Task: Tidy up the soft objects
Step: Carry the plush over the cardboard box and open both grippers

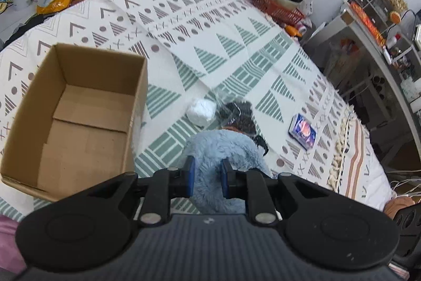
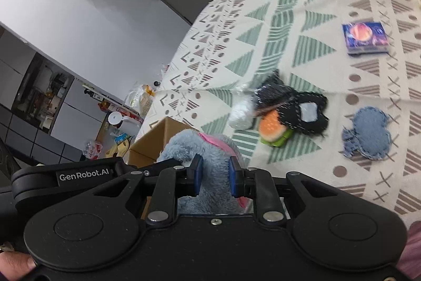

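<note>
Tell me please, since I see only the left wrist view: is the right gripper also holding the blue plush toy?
Observer: Yes, the right gripper is closed on the blue plush toy, as is the left gripper.
Operator: Does the toy have any other colour?
Observer: A pink strip runs across it.
Operator: What lies beside the white ball near the black item?
Observer: A small orange and green plush burger, touching the black fabric piece.
Operator: Anything else soft on the cloth?
Observer: A blue denim patch lies apart, to the right of the black piece.
</note>
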Demonstrator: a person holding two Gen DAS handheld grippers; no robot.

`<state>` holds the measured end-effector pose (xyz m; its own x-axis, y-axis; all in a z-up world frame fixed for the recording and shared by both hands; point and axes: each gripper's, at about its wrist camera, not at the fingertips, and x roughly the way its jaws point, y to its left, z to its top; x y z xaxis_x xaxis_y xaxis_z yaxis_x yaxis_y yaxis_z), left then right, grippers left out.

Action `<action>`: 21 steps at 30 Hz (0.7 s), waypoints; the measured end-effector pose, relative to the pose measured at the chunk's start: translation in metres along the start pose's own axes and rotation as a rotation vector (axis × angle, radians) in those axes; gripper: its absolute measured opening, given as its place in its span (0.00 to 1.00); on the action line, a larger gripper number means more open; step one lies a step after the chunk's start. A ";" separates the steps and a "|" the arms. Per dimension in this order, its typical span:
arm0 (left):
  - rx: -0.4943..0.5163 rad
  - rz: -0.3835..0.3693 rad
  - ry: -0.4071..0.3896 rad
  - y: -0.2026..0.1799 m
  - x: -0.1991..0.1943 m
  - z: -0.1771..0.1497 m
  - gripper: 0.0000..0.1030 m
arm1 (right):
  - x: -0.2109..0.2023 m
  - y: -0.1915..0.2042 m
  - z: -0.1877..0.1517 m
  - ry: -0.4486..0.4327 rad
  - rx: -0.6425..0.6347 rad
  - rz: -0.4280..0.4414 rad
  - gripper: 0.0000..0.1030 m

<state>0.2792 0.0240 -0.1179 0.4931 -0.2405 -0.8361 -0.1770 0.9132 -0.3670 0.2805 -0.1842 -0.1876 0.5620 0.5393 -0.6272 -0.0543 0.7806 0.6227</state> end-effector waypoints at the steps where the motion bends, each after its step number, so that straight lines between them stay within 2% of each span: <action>1: -0.007 -0.006 -0.004 0.003 -0.002 0.002 0.18 | 0.000 0.004 0.000 0.000 -0.004 -0.001 0.19; 12: -0.047 -0.039 -0.050 0.032 -0.030 0.029 0.18 | 0.005 0.051 0.006 -0.014 -0.051 0.001 0.19; 21: -0.069 -0.038 -0.065 0.064 -0.052 0.052 0.18 | 0.020 0.089 0.005 -0.013 -0.071 0.034 0.19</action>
<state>0.2868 0.1123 -0.0765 0.5547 -0.2505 -0.7934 -0.2144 0.8783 -0.4273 0.2911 -0.1052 -0.1429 0.5695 0.5620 -0.5999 -0.1317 0.7827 0.6083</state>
